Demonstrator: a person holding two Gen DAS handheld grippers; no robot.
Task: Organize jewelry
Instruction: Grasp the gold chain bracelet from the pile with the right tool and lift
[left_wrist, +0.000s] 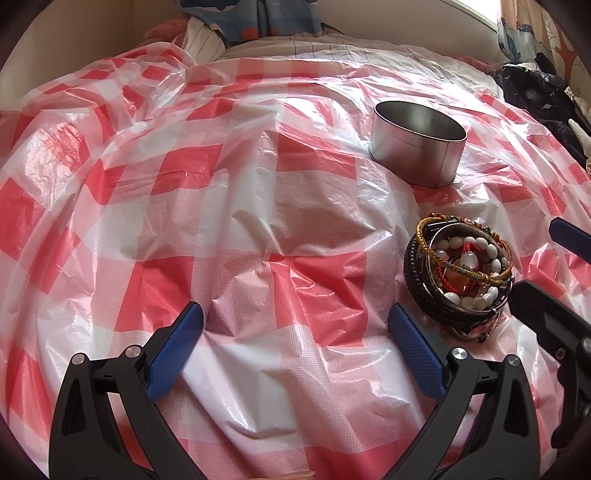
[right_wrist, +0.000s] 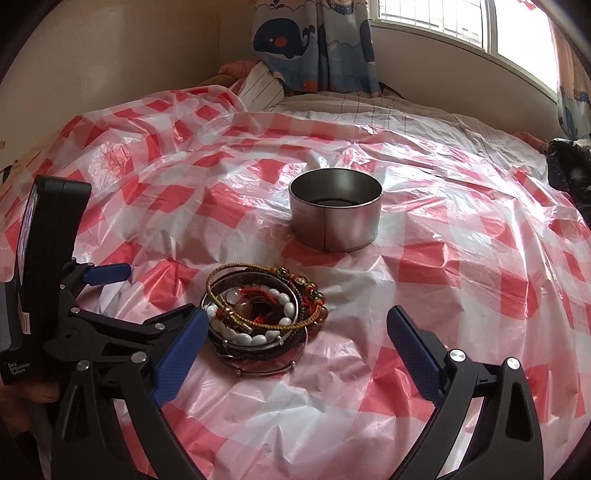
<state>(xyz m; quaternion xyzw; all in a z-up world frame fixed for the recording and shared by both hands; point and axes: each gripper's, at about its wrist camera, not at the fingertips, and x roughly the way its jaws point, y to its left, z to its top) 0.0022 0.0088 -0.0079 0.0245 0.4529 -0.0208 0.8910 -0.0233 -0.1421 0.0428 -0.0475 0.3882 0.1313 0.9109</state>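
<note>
on the red-and-white checked plastic sheet (right_wrist: 461, 258) spread over a bed, a pile of bracelets (right_wrist: 258, 317) lies heaped near the front edge, with an open metal tin (right_wrist: 336, 218) standing apart behind it. the left gripper (left_wrist: 295, 325) and right gripper (right_wrist: 295, 328) both hover with jaws apart, empty. the bracelets look interlocked, so lifting one could drag others, and the slick, wrinkled sheet may bunch or catch. open sheet lies all around the tin, so approach room seems ample.
</note>
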